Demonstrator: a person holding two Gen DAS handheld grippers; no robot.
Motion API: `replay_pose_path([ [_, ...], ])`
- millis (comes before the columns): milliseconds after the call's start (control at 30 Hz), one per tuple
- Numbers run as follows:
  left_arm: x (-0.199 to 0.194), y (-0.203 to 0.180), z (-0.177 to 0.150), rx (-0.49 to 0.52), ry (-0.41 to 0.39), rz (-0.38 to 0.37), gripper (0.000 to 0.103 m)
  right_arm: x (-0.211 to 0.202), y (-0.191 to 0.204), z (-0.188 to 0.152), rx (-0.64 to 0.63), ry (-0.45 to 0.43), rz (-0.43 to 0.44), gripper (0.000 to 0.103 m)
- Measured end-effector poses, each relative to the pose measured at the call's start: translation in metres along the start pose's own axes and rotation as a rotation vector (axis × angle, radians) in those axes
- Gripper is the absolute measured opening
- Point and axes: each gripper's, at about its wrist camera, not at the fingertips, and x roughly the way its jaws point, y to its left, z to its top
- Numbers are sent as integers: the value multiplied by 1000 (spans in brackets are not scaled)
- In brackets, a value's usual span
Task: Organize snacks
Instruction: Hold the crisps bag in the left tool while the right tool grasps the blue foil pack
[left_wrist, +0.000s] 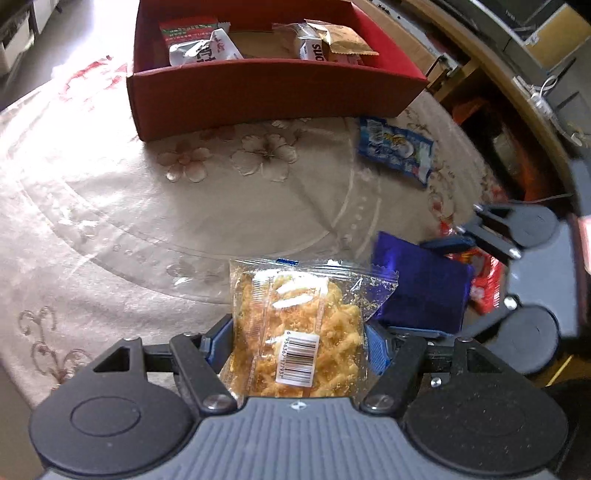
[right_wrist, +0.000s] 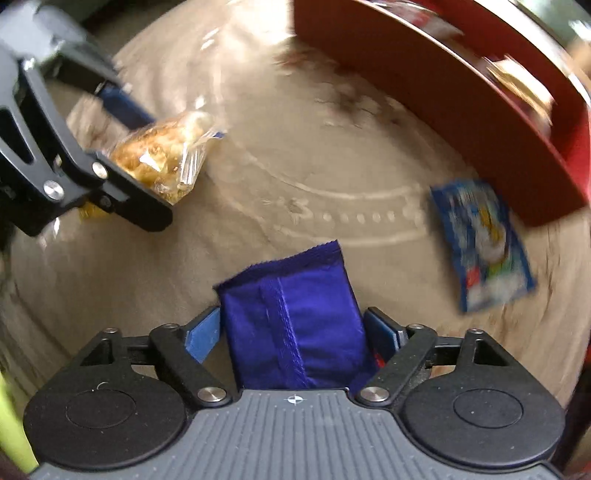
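Tabletop under a pale flowered cloth carries one red box, which sits at the far side and already holds several wrapped snacks, too jumbled to count surely. Two hand-held grippers work the near side. Left gripper has its jaws closed about halfway on one clear packet of golden snack, blue pads pressing both long edges, the packet resting on or just above the cloth. Right gripper straddles one purple packet; its jaws stand fairly wide, and the left pad appears to meet the wrapper while the right pad's contact is hard to judge, so a firm grip cannot be confirmed. In the left wrist view one red packet lies partly under the purple one. One blue packet lies loose just beside the box's near corner. Outside the box, then: four packets, two between jaws, two free. Risks, judged from this: the grippers sit close together, so lifting both at once could knock them into each other; slack jaws could let the slick purple wrapper slip out on the way up; a hard squeeze could crush the brittle golden snack; and a low carry could catch the box's near wall.
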Motion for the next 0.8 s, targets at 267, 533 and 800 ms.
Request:
replay_pose_path([
  [267, 1, -5, -10, 65, -2, 152, 72, -5, 33, -25, 232, -149, -90, 84],
  [533, 9, -11, -18, 110, -8, 238, 76, 0, 32, -28, 319, -159, -87, 103],
  [800, 15, -17, -25, 120, -17, 293, 83, -4, 31, -25, 370, -144, -90, 103],
])
